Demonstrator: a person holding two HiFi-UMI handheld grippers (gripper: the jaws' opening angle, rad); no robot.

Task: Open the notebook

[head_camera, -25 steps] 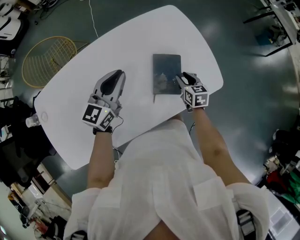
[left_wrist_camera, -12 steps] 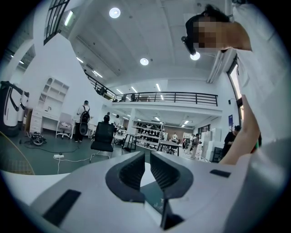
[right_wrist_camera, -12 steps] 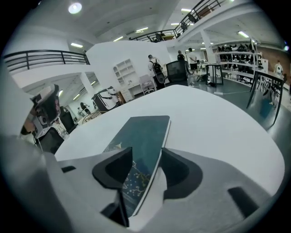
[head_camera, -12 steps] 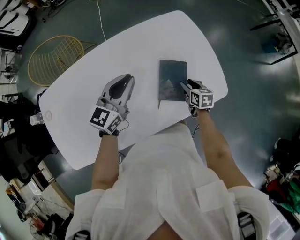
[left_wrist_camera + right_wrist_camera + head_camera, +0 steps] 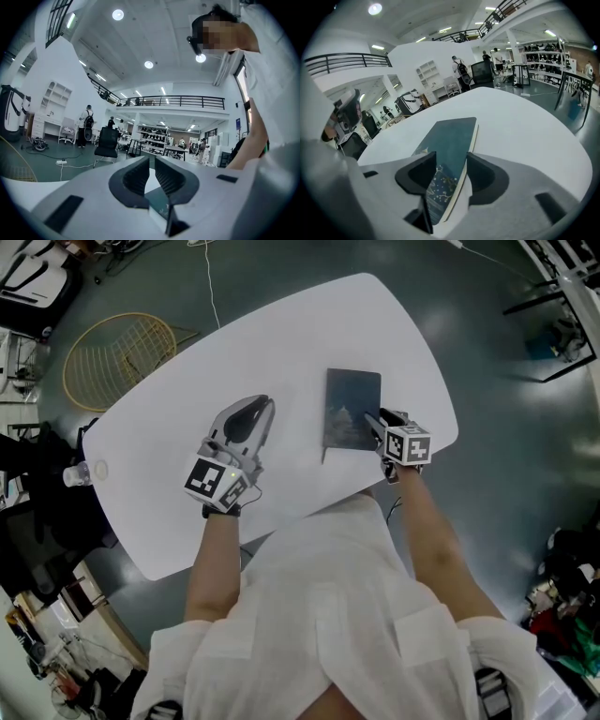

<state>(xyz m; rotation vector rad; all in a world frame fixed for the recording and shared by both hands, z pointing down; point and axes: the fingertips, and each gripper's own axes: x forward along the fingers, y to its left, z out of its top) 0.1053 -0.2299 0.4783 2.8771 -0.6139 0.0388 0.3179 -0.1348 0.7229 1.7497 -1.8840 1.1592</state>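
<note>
**Right Jaws Widening Over the Closed Notebook**

The notebook (image 5: 352,409) lies flat and closed on the white table (image 5: 281,343), near the table's right edge, in the same place as one second ago. Its dark teal cover faces up.

The right gripper (image 5: 373,420) points down at the notebook's near right corner. Its jaws have just been opening and now stand wide apart. The right gripper view shows the cover and the pale page edge running between the pads, with a gap on each side, so there is no grip.

The left gripper (image 5: 265,404) rests on the table, well left of the notebook, where it was before. Its jaws leave a narrow gap and hold nothing.
</note>
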